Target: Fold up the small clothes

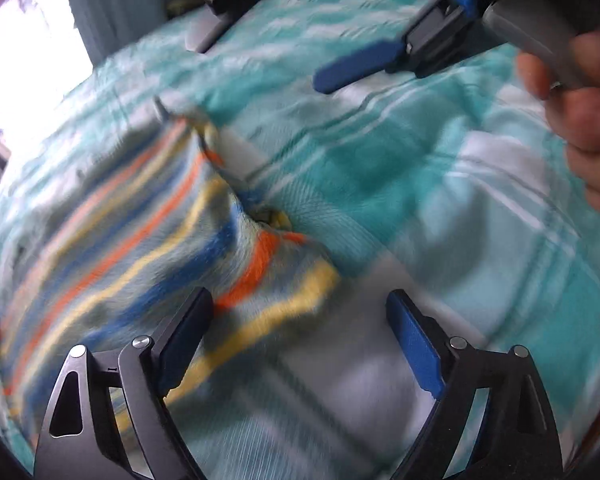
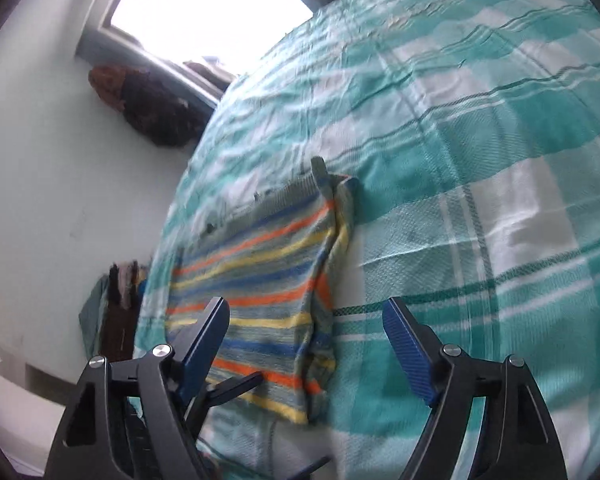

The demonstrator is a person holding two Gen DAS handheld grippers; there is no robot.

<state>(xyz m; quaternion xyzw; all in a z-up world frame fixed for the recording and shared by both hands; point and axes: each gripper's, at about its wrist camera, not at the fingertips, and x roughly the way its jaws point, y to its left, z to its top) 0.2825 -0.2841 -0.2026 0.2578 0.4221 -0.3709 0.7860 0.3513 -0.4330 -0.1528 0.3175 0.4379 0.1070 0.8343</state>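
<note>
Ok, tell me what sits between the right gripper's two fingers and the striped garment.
Nothing but bedspread. In the right wrist view the right gripper is open above the checked bedspread, and the striped garment lies under its one finger.

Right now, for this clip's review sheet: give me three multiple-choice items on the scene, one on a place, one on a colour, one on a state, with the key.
1. Where does the striped garment lie?
A. on the checked bedspread
B. on the windowsill
C. on the floor

2. Which stripe colours does the garment show?
A. red, black and white
B. orange, yellow and blue
C. pink and purple

3. How do the right tongs stand?
A. shut on the garment
B. shut on the bedspread
C. open, nothing between the pads

Key: 1 A, the garment lies flat on the teal and white checks in both views. 2 B, those stripes run across it on a grey-green ground. 3 C, the right wrist view shows the blue pads apart above the cloth, gripping nothing.
</note>
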